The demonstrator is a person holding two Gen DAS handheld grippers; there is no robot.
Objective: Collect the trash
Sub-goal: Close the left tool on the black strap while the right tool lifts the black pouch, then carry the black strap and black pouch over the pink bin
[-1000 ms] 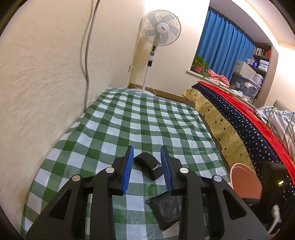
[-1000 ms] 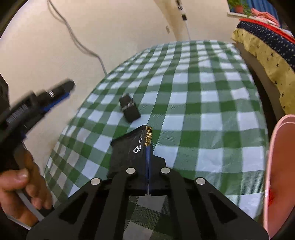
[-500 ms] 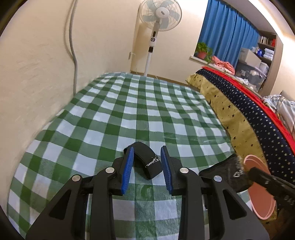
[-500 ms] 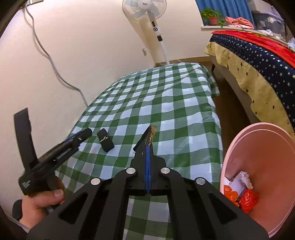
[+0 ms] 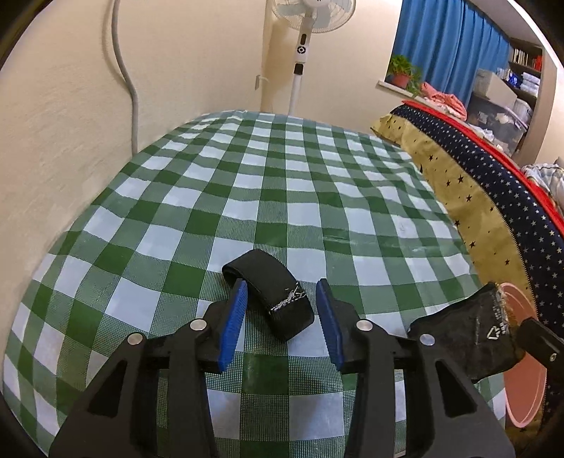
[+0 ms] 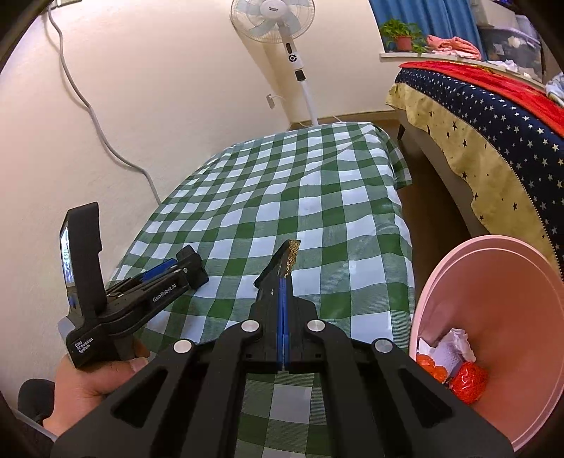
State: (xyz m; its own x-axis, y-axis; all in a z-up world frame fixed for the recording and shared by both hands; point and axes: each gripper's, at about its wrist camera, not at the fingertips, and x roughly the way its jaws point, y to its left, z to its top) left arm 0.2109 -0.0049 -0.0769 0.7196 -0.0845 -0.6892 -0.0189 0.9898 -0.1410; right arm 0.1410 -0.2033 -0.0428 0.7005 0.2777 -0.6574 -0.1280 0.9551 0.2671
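Observation:
A black curled wrapper (image 5: 273,294) lies on the green checked tablecloth (image 5: 282,183). My left gripper (image 5: 280,313) is open, its blue pads on either side of the wrapper's near end; it also shows in the right wrist view (image 6: 169,271). My right gripper (image 6: 283,292) is shut on a flat black packet (image 6: 282,264) with a gold edge, held above the table's right side; the packet also shows in the left wrist view (image 5: 465,334). A pink bin (image 6: 493,282) stands at the right with orange and white trash (image 6: 454,366) inside.
A wall with a grey cable (image 5: 127,77) runs along the table's left. A white standing fan (image 6: 282,31) is beyond the far end. A bed with a starred cover (image 6: 493,105) lies to the right, across a strip of brown floor (image 6: 433,197).
My right gripper lifted the black packet off the cloth and carried it right, toward the pink bin. My left gripper moved forward so its pads flank the curled wrapper.

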